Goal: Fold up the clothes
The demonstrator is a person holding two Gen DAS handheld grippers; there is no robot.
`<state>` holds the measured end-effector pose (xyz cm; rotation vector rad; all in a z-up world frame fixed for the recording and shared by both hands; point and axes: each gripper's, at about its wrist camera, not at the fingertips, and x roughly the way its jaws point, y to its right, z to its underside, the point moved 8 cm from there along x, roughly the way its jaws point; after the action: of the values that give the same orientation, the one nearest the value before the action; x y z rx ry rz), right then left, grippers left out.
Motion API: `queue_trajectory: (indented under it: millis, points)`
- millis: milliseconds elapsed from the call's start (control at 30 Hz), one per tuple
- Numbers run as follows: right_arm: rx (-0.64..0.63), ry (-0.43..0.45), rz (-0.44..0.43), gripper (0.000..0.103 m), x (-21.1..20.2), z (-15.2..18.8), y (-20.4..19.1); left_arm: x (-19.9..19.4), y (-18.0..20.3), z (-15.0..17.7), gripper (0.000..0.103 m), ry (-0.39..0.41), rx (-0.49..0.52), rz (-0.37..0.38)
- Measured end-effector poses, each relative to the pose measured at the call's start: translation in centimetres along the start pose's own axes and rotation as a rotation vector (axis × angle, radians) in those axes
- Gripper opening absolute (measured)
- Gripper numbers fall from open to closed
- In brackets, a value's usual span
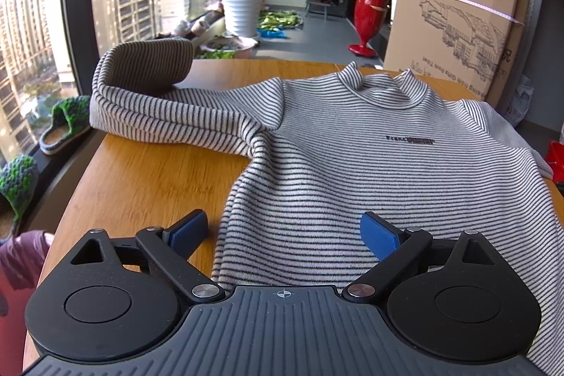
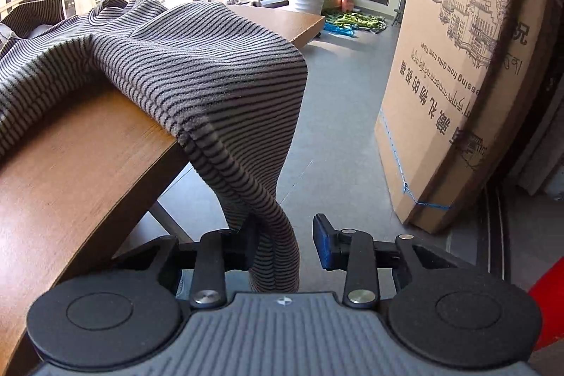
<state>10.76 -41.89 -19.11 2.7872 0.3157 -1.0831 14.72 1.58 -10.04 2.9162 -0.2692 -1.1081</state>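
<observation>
A grey-and-black striped sweater (image 1: 370, 164) lies face up on the wooden table (image 1: 141, 178), collar at the far side. Its left sleeve (image 1: 158, 101) stretches left and curls up at the cuff. My left gripper (image 1: 283, 235) is open, its blue pads straddling the sweater's lower left edge. In the right wrist view the other sleeve (image 2: 218, 87) hangs over the table's right edge (image 2: 105, 157). My right gripper (image 2: 287, 245) is open with the hanging sleeve end between its fingers, against the left one.
A tall cardboard box (image 1: 454, 23) stands right of the table, also in the right wrist view (image 2: 458, 66). A window with knitted slippers (image 1: 63, 125) on its sill is at the left. A potted plant (image 1: 243, 6) and a red vase (image 1: 368, 20) stand beyond.
</observation>
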Motion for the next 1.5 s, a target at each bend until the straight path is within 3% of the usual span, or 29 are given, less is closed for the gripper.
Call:
queue_trajectory:
  millis: [67,167,300,367,433,533,600,633,733,800,833,900,933,1000,1100,1333,1500]
  points:
    - [0.051,0.039,-0.001,0.015,-0.5,-1.3,0.4,0.0,0.0,0.0,0.097,0.003,-0.007,0.001]
    - [0.052,0.129,0.041,0.008,-2.8,-4.4,0.4,0.2,0.0,-0.1,0.097,0.006,-0.014,0.002]
    - [0.108,0.330,0.094,0.006,-9.1,-12.3,0.3,0.3,0.1,-0.1,0.097,0.013,-0.023,0.012]
    - [0.140,0.447,0.035,0.000,-13.0,-16.7,-1.2,0.2,0.0,-0.1,0.097,0.018,-0.036,0.019]
    - [0.168,0.508,-0.059,0.000,-15.4,-19.8,-3.3,0.2,-0.1,-0.2,0.097,0.024,-0.054,0.025]
    - [0.203,0.481,-0.190,0.000,-15.5,-21.2,-6.4,0.1,-0.4,-0.1,0.097,0.030,-0.071,0.029]
    - [0.226,0.423,-0.246,0.002,-14.3,-20.3,-7.7,0.0,-0.5,-0.1,0.097,0.033,-0.079,0.031]
    - [0.237,0.392,-0.234,0.008,-13.6,-19.4,-7.9,0.0,-0.5,-0.1,0.097,0.035,-0.083,0.037]
    - [0.306,0.334,-0.105,0.035,-12.8,-16.7,-5.9,0.0,-0.5,-0.1,0.097,0.040,-0.094,0.051]
    - [0.383,0.321,0.030,0.040,-13.2,-14.3,-2.6,0.0,-0.6,-0.1,0.097,0.044,-0.102,0.062]
    - [0.319,0.306,0.144,0.040,-13.3,-13.0,-1.5,0.0,-0.6,-0.1,0.097,0.046,-0.106,0.067]
    - [0.024,0.251,0.390,0.047,-12.9,-10.2,-0.3,-0.1,-0.8,-0.1,0.098,0.045,-0.109,0.072]
    - [-0.121,0.196,0.448,0.055,-12.1,-8.3,-0.2,-0.1,-0.8,-0.1,0.098,0.045,-0.110,0.075]
    - [-0.275,0.076,0.416,0.055,-10.3,-4.3,-0.2,-0.1,-0.9,0.0,0.099,0.043,-0.107,0.077]
    - [-0.187,0.039,0.219,0.055,-9.1,-0.3,-0.5,0.1,-0.7,0.0,0.099,0.038,-0.098,0.075]
    - [-0.092,0.077,0.021,0.056,-4.1,4.2,0.3,0.1,-0.8,0.0,0.100,0.036,-0.097,0.084]
    - [-0.090,0.196,0.034,0.053,-1.0,3.5,-1.1,0.0,-0.9,0.1,0.101,0.031,-0.087,0.064]
